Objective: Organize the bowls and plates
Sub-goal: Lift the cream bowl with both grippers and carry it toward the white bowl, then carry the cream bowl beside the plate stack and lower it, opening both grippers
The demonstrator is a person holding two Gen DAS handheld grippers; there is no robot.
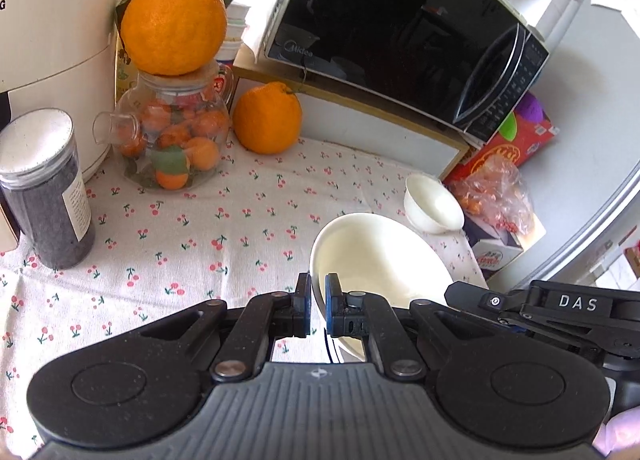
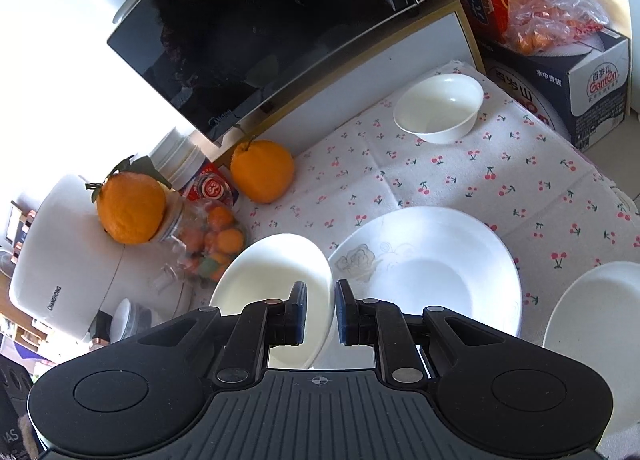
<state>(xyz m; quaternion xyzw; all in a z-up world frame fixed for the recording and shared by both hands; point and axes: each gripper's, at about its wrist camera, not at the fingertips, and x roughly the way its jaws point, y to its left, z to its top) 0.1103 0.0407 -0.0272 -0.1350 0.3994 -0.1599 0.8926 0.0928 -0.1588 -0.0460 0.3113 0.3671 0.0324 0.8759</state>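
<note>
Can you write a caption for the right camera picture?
Right hand-held gripper lifts a white bowl beside a flowered plate.

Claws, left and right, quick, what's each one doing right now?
Left claw: shut on the rim of a white ceramic bowl.
Right claw: shut on the rim of another white ceramic bowl.

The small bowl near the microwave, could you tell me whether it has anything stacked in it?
No, the small bowl stands alone and empty on the tablecloth.

Cherry-print tablecloth — small bowl, plate, orange, perhaps teapot.
</note>
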